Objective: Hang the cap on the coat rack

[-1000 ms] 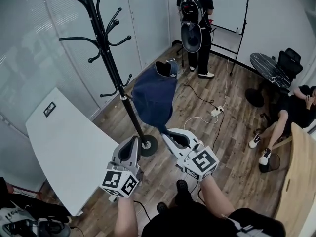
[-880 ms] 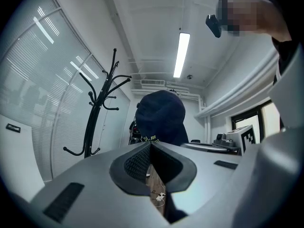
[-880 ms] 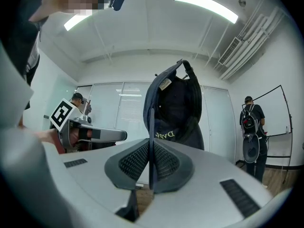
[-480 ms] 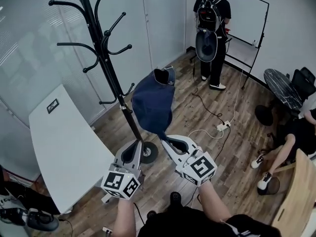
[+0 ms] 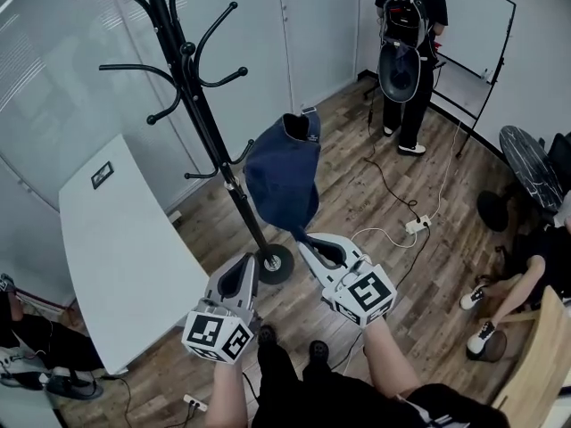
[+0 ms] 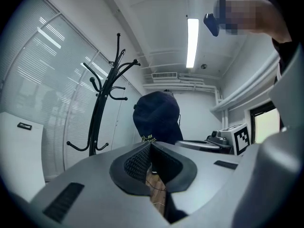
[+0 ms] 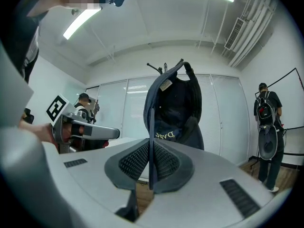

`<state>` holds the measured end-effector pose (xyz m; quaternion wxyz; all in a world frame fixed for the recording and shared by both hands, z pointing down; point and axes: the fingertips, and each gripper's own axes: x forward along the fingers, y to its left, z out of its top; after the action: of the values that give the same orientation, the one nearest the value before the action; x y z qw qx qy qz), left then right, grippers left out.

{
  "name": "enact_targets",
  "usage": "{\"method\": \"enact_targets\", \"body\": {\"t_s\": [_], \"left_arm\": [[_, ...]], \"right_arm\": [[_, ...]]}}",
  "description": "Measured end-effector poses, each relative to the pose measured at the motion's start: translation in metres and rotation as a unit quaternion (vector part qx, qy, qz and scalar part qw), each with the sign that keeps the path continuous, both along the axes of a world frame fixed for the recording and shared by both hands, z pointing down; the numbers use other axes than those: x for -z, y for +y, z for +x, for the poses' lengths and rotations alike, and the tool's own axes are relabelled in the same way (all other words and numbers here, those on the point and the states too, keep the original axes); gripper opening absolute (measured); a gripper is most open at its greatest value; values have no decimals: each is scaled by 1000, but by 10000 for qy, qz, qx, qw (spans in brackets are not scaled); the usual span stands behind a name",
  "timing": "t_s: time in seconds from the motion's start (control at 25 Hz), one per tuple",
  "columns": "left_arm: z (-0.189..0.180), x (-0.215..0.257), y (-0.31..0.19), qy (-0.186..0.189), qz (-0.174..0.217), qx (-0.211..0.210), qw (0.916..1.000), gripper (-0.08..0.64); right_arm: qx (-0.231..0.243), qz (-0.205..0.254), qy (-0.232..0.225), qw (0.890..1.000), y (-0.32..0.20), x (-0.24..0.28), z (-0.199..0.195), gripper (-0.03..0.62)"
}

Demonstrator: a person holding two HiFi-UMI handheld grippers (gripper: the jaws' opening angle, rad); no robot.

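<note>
Right gripper (image 5: 309, 239) carries the cap (image 5: 284, 178). In the right gripper view its fingers (image 7: 135, 163) are pressed together on the thin edge of the brim. The navy crown stands up and away from them, long axis running from the fingertips out to the strap opening at the far end. Left gripper (image 5: 247, 264) sits alongside, fingers closed on nothing; its own view shows only floor through the slit. Key relation: the coat rack (image 5: 202, 114) pole is just left of the cap, and the short low hook (image 5: 239, 154) curls out close to the crown's left side. They appear not to touch, though the head view is too steep to be sure. The longer hooks (image 5: 223, 77) lie higher on the pole and further left, so the right gripper is the nearer one and likely must travel up and left. A white worktop (image 5: 116, 239) lies left of the rack base. The wooden floor (image 5: 384, 194) carries a power strip (image 5: 417, 226). A person (image 5: 408, 25) with a backpack stands by the far wall.
</note>
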<state>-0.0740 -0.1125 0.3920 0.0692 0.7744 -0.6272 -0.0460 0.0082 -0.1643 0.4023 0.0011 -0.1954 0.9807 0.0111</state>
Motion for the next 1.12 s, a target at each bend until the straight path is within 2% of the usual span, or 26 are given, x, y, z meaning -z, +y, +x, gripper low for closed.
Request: {"method": "enact_targets", "body": {"t_s": [0.16, 0.4, 0.76, 1.12], "left_arm": [[-15, -3, -8, 34, -25, 50, 10000, 14], [-52, 10, -38, 22, 168, -98, 9998, 14], [-82, 36, -91, 8, 487, -576, 9971, 14], [-110, 35, -126, 35, 558, -1030, 9931, 14]], "right_arm": [[-91, -83, 90, 9999, -16, -7, -11, 43], [-353, -115, 304, 9988, -47, -6, -37, 43], [-693, 55, 793, 9944, -92, 0, -70, 43], [-1043, 96, 1075, 9887, -125, -6, -95, 43]]}}
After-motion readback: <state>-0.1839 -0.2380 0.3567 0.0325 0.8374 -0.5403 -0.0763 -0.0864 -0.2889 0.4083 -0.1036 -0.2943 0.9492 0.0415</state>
